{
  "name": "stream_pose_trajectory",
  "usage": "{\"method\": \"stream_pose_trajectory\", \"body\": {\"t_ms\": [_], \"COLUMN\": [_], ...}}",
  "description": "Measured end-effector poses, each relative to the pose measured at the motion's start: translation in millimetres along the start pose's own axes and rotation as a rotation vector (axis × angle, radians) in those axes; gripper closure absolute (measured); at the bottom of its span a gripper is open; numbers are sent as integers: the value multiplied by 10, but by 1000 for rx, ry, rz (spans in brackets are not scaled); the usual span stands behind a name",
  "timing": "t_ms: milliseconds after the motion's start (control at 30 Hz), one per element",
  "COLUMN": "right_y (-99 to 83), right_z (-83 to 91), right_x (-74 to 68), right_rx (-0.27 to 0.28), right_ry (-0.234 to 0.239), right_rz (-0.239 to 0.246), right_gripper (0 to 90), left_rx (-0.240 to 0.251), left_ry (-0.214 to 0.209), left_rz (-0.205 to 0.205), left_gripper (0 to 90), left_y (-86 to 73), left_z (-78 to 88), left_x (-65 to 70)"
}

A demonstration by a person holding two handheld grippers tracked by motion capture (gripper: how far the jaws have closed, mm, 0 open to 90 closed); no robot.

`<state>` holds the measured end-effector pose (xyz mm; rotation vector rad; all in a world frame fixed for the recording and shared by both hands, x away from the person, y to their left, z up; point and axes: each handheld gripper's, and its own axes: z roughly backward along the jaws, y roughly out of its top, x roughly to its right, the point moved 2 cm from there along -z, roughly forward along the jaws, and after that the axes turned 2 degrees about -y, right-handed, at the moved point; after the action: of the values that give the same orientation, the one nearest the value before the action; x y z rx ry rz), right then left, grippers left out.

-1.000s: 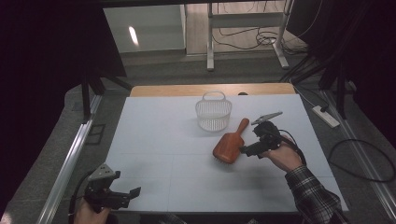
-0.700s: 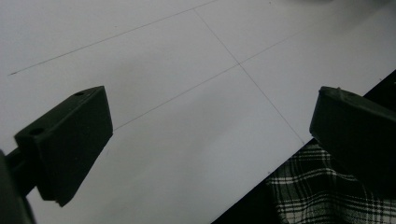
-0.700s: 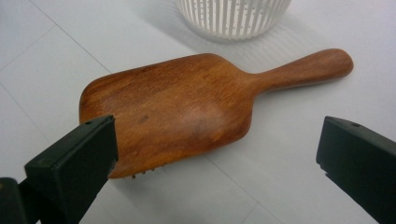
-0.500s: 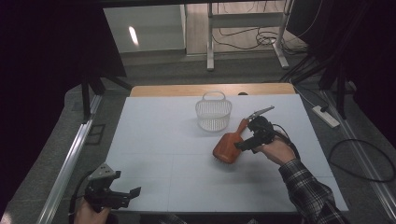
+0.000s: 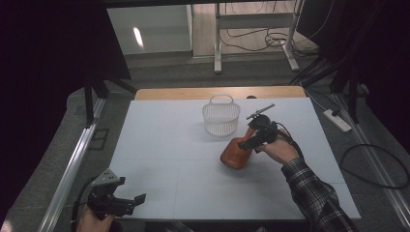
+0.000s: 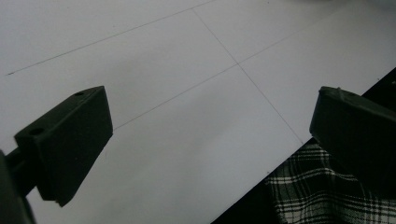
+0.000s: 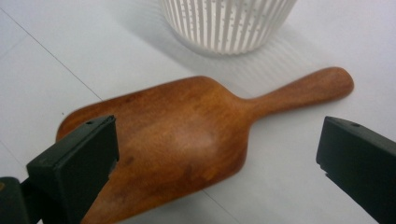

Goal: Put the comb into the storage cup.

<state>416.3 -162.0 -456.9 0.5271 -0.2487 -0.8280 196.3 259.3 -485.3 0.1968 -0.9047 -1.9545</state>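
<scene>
White table (image 5: 159, 145): right tool (image 7: 219, 154) gapes wide above wooden scoop (image 7: 187, 140), gripping nothing.

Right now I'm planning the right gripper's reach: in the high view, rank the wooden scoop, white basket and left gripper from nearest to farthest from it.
1. Wooden scoop: just under the right gripper, on its left.
2. White basket: farther back and left.
3. Left gripper: at the table's near left edge.
</scene>
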Motion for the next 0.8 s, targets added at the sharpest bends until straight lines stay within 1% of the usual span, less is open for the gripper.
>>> {"method": "stream_pose_trajectory", "body": {"t_ms": [67,267,433,633,800], "right_y": [44,129,181,233,275], "right_z": [-20,-66,-118,-171,-212], "right_x": [-14,-41,-67,-76,-81], "right_rx": [1,-10,-27,-48,-51], "right_ry": [6,-10,-12,-17,-13], "right_rz": [6,28,35,31,35], "right_gripper": [0,0,0,0,0], "left_rx": [1,0,1,-1,-1], "left_ry": [0,-1,-3,-4,-4], "left_rz": [0,0,-2,-1,1], "left_gripper": [3,2,2,3,3], "left_y": [0,0,0,1,2], "left_z": [0,0,1,-1,-3], "left_x": [0,0,-4,-5,-6]}}
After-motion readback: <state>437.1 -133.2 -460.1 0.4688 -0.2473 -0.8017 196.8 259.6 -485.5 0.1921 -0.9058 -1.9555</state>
